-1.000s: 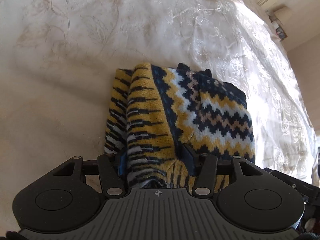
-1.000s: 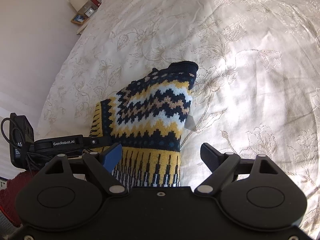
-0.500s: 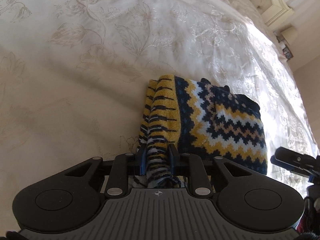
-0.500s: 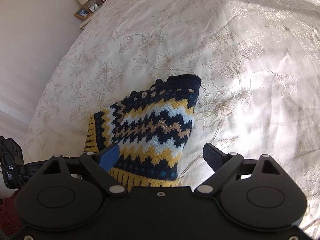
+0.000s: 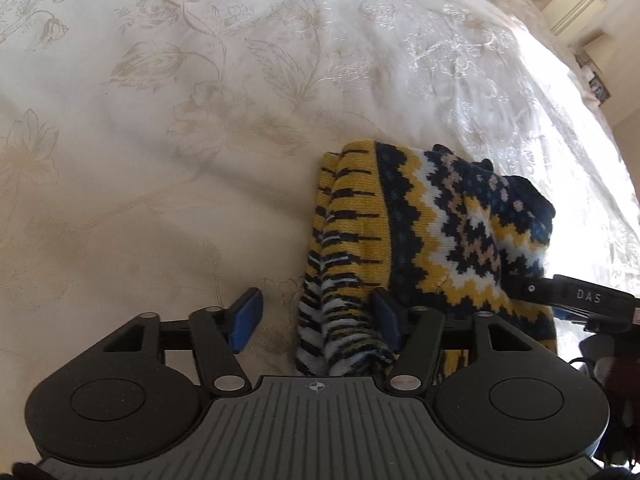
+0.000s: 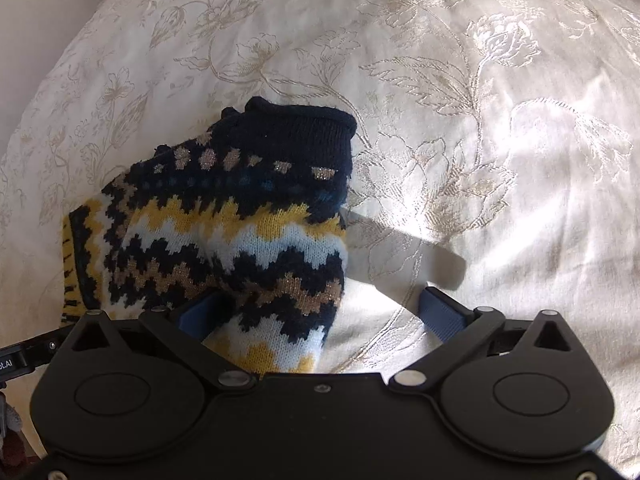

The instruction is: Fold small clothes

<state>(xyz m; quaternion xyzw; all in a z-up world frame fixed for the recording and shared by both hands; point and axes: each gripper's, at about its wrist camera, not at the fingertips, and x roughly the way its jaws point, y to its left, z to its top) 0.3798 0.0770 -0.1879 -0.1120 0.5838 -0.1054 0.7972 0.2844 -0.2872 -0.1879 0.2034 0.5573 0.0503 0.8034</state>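
On the cream bedspread (image 5: 168, 184) with its pale flower embroidery lies one small knitted sweater (image 5: 424, 240), folded into a compact bundle, and two grippers stand at its near edge. The sweater is dark blue with zigzag bands of yellow, white and beige, and it has a yellow hem with black stripes; this hem is on the left side of the bundle, and the dark blue collar (image 6: 304, 128) lies at the far end in the right wrist view. The left gripper (image 5: 316, 316) has its two blue-padded fingers spread apart, and the striped hem lies loosely between them; the right pad touches or nearly touches the fabric, the left pad stands clear of it over bare bedspread, so nothing is clamped. The right gripper (image 6: 320, 312) is also wide open: its left finger is partly hidden behind the edge of the sweater, and its right finger stands apart over the bedspread. One white label (image 6: 400, 256) sticks out from the right side of the sweater, and no writing on it can be read. Part of the right gripper's black body, with some white letters, shows at the right border of the left wrist view. Near the upper corners some small framed objects beside the bed are cut off and too small to identify.
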